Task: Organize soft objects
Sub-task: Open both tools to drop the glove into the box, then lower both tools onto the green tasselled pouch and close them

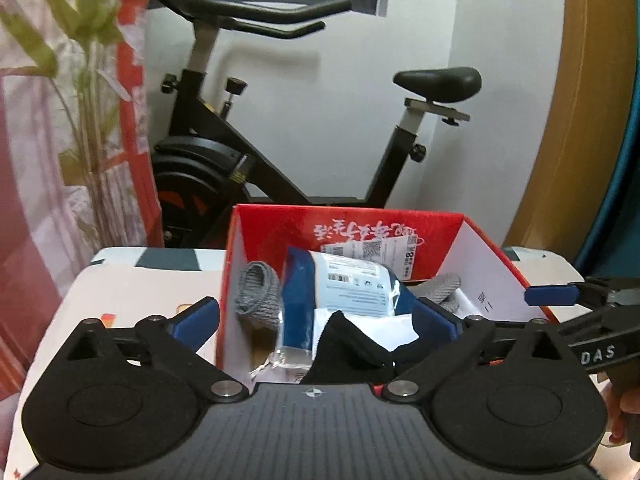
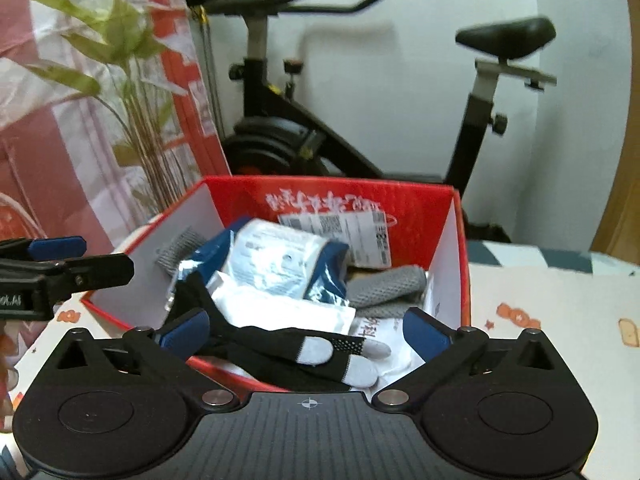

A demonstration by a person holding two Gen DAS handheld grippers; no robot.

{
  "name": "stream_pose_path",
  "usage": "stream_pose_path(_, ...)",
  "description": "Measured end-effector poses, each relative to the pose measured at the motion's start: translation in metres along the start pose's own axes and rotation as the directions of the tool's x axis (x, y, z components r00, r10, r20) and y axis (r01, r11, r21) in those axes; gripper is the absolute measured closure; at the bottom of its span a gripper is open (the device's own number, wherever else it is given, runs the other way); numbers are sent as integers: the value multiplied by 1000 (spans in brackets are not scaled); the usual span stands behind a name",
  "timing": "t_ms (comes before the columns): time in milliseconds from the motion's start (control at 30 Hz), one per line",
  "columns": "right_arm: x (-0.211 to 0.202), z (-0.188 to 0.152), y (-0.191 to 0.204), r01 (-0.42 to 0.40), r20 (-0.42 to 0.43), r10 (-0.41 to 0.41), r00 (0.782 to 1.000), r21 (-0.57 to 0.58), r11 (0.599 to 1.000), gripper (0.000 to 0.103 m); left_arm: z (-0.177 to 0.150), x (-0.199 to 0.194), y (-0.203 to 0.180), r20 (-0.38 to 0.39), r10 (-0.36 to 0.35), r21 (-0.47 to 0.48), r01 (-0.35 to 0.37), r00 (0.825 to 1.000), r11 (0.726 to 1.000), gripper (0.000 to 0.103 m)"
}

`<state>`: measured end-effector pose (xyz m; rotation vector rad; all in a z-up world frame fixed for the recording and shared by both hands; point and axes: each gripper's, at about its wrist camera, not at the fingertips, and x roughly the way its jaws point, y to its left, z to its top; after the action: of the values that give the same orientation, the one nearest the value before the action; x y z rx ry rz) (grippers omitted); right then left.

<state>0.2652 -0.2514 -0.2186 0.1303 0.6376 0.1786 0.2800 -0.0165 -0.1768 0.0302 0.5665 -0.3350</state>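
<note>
Glove (image 2: 304, 354), black with grey fingertips, is lying in the red box (image 2: 332, 194), long axis running left-right, fingers pointing right. Left gripper (image 1: 316, 318) and right gripper (image 2: 306, 332) are both gaping wide, gripping nothing.

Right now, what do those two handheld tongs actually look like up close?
Both are matte black plastic. The left tongs and right tongs each have blue pads on two linked arms, round discs at the pivots, silver rivets, a ribbed centre plate and a small white crosshair mark. White lettering runs along one side. No cables or sleeves show.
</note>
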Motion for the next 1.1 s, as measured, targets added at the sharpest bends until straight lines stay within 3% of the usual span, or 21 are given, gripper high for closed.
stream_pose_path(167,-18,-11,1,-35,60,32,998,37,999,0,-9,-23,0,39,22,-1,-22,999,1000,0)
stream_pose_path(500,-50,-57,16,0,138,-7,990,53,999,0,-52,-62,-20,76,152,37,-156,985,987,0)
stream_pose_path(700,-65,-87,22,5,128,-12,992,53,999,0,-82,-76,-21,28,167,-5,-167,986,986,0)
stream_pose_path(900,-72,-119,31,-7,99,1,995,52,999,0,-106,-82,-21,6,181,10,-181,984,983,0)
stream_pose_path(1000,-74,-138,36,-34,78,29,997,59,998,0,-116,-85,-19,-16,167,-25,-168,986,986,0)
stream_pose_path(1100,-74,-155,44,-3,53,2,999,28,1000,0,-124,-86,-17,-53,146,-60,-149,988,987,0)
